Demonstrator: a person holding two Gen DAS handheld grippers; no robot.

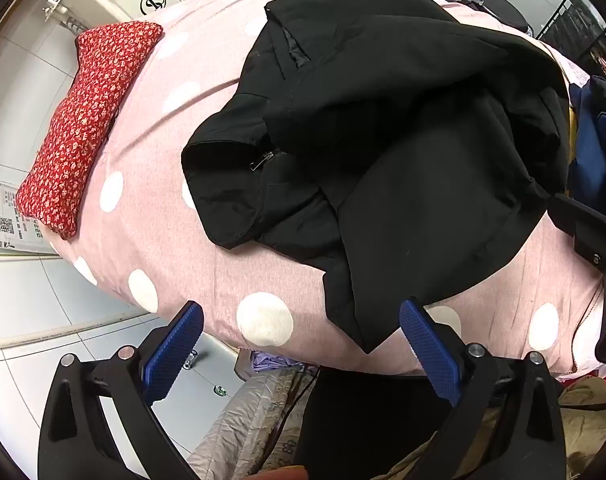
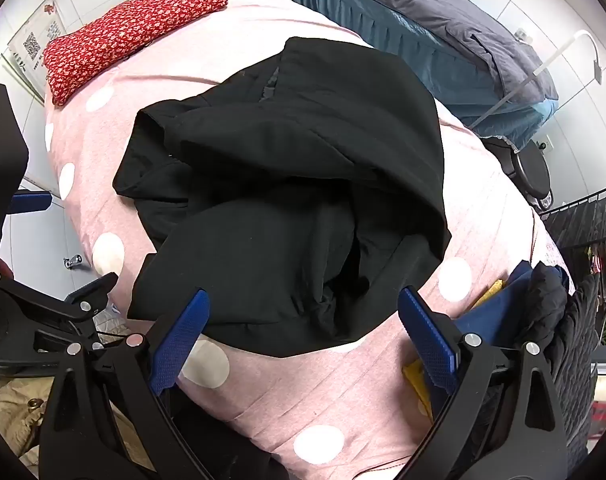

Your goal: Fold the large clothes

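Note:
A large black garment (image 1: 383, 128) lies in a loose, partly folded heap on the pink polka-dot bed cover (image 1: 207, 264); a zipper pull shows near its left side. It also shows in the right wrist view (image 2: 287, 200). My left gripper (image 1: 303, 344) is open and empty, above the near edge of the bed, with the garment's lower corner hanging between its blue pads (image 1: 427, 344). My right gripper (image 2: 303, 332) is open and empty, just above the garment's near hem. The right gripper also shows at the right edge of the left wrist view (image 1: 599, 240).
A red floral pillow (image 1: 83, 120) lies at the bed's far left. A pile of blue, black and yellow clothes (image 2: 519, 304) sits on the bed's right. A second bed with grey bedding (image 2: 423, 20) stands behind. White tile floor (image 1: 43, 320) lies left of the bed.

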